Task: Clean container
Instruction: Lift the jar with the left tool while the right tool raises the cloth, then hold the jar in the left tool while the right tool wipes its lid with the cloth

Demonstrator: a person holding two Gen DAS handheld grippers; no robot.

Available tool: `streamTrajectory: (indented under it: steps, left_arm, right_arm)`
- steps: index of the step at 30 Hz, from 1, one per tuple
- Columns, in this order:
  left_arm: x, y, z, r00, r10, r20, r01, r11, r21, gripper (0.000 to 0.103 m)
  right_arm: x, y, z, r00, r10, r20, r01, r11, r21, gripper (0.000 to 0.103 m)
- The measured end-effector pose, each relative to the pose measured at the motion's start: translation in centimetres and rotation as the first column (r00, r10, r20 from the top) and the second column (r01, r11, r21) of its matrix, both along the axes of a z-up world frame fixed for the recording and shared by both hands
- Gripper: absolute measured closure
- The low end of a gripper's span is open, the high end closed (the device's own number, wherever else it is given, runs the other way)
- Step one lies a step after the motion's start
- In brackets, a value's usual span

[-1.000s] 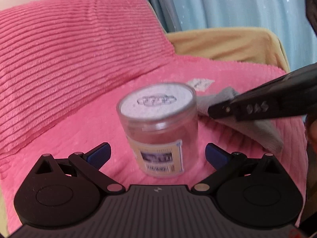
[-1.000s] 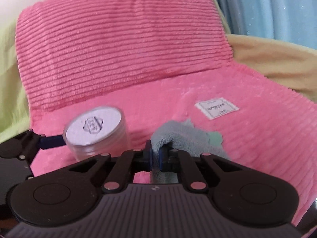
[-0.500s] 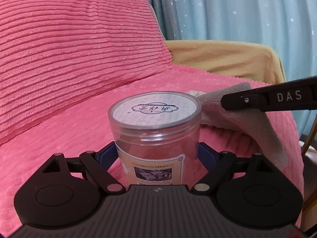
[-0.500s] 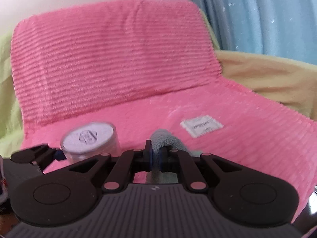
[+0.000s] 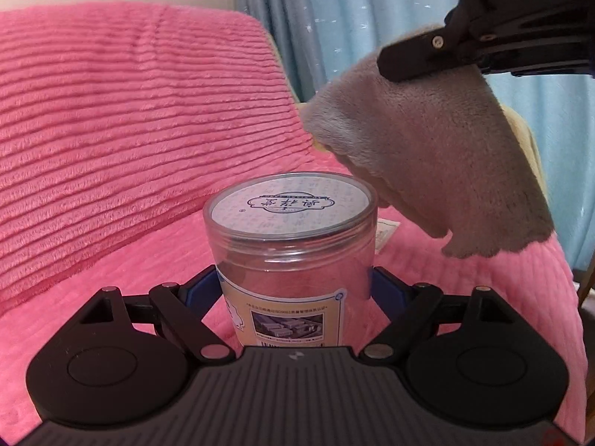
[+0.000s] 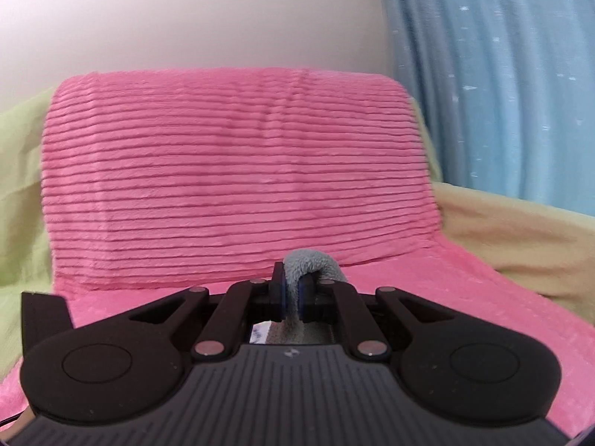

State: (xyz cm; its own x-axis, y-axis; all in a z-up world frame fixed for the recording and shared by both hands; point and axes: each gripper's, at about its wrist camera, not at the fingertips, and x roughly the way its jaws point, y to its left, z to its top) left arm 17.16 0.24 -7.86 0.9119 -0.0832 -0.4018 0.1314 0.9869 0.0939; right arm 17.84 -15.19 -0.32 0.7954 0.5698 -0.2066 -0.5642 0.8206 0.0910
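Observation:
A clear plastic container (image 5: 290, 256) with a white printed lid and a paper label stands upright between my left gripper's blue pads. My left gripper (image 5: 293, 286) is shut on its lower body. A grey fleecy cloth (image 5: 438, 156) hangs above and to the right of the lid, clear of it. My right gripper (image 5: 416, 55) pinches the cloth's top edge from the upper right. In the right wrist view my right gripper (image 6: 293, 293) is shut on the folded cloth (image 6: 308, 264); the container is hidden below the gripper body.
A pink ribbed blanket (image 5: 122, 141) covers the seat and backrest of a chair (image 6: 230, 171). A white fabric tag (image 5: 386, 234) lies on the seat behind the container. Yellow-green upholstery (image 6: 520, 219) shows at the sides, and a blue curtain (image 6: 502, 74) hangs at the right.
My left gripper closed in on the container and took hold of it. My right gripper lifted the cloth off the seat to above the lid.

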Motion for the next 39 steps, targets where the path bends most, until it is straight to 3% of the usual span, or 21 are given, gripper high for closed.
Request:
streamTrajectory:
  steps: [23, 25, 29, 39]
  left_arm:
    - [1.1, 1.1, -1.5, 0.995, 0.04, -0.086, -0.044, 0.998, -0.048, 0.017]
    - [1.1, 1.2, -1.5, 0.995, 0.039, -0.087, -0.043, 0.998, -0.051, 0.017]
    - [1.1, 1.2, -1.5, 0.995, 0.037, -0.091, -0.042, 0.997, -0.058, 0.017]
    - [1.0, 1.6, -1.6, 0.994, 0.038, -0.102, -0.047, 0.995, -0.089, 0.017]
  right_arm:
    - [3.6, 2.4, -3.1, 0.986, 0.122, -0.117, -0.127, 0.991, -0.036, 0.098]
    - [1.7, 2.1, -2.9, 0.982, 0.128, -0.141, -0.134, 0.99, -0.036, 0.098]
    - [2.3, 2.3, -3.2, 0.971, 0.136, -0.196, -0.144, 0.989, -0.027, 0.098]
    - [2.3, 2.4, -3.2, 0.954, 0.181, -0.24, -0.185, 0.983, 0.007, 0.098]
